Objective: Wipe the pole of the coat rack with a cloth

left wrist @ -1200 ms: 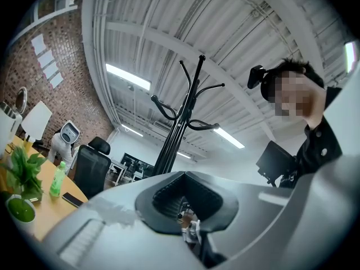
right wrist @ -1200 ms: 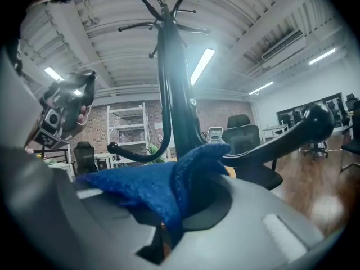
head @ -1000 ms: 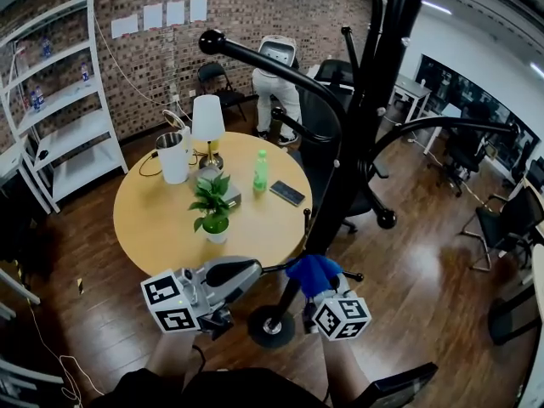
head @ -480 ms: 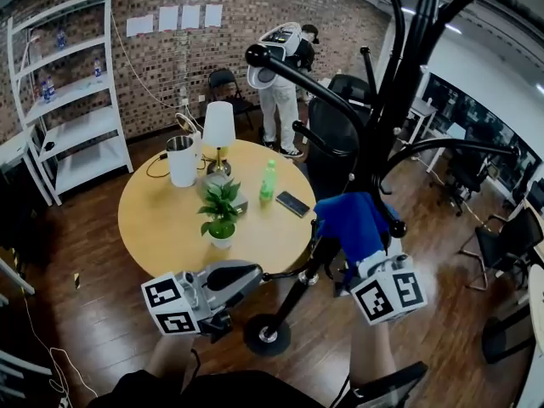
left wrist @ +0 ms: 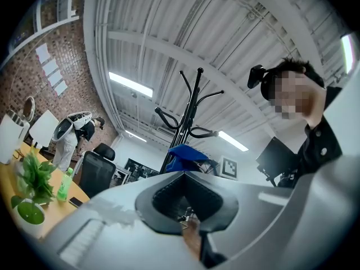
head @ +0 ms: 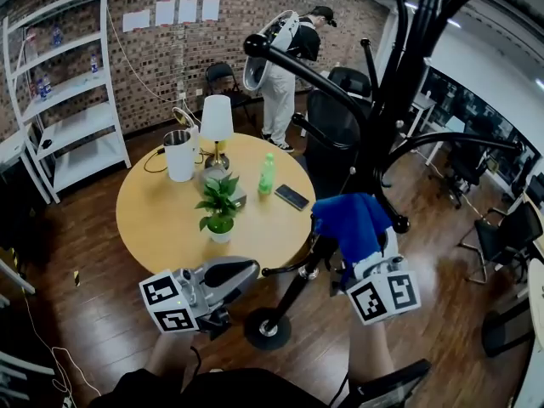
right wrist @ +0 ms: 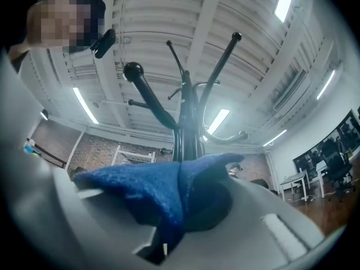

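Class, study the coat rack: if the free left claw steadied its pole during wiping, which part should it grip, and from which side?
Probably the lower pole, below the blue cloth and above the round base: that stretch is slim, straight and uncovered. Come from the left, where the left claw sits, jaws straddling the shaft.

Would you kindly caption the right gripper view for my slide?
Right gripper, shut on a blue cloth, faces the black coat rack pole.
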### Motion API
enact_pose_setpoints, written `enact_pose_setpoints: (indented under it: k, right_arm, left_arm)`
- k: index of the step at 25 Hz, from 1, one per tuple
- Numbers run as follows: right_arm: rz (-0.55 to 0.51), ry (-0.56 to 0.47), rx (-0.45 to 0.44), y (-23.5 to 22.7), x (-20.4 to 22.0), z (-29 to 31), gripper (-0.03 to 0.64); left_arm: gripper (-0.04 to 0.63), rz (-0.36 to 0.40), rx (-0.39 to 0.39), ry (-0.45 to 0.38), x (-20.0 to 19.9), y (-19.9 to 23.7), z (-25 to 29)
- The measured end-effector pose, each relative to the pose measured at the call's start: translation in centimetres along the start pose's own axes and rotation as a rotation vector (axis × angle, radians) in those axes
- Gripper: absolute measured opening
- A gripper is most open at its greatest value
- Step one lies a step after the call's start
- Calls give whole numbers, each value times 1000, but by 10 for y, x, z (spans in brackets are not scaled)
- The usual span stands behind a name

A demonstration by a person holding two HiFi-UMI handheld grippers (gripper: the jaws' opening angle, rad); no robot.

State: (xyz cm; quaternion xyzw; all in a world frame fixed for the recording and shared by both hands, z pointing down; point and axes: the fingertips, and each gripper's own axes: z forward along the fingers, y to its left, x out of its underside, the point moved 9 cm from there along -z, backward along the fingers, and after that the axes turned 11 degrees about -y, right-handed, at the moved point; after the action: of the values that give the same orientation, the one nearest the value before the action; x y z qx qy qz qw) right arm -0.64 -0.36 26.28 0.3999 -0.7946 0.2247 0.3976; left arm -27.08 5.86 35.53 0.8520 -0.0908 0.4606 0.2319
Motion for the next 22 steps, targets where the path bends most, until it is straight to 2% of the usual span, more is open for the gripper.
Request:
enact_pose_setpoints:
  k: [4,8,13,18,20,22]
  right_arm:
    - [48,109,57,-2,59,-44,28]
    - [101,277,130,-2,127,-94,28]
    - [134,472,195,-2,187,-132,28]
    - [160,504,197,-4,200,-141,28]
    - [186,474,202,-3,190,-134,28]
    - [196,402,194,-2,169,-121,28]
  left_arm:
    - [2,-22,1,9,6,0,5]
    - [2,-21,9,18,9,1,9]
    - [2,-16,25,25,9,-1,13]
    - [2,-9,16,18,6,-1,10]
    - [2,-2,17,11,3,-2,9]
    - [2,1,20,9,1,-3,9]
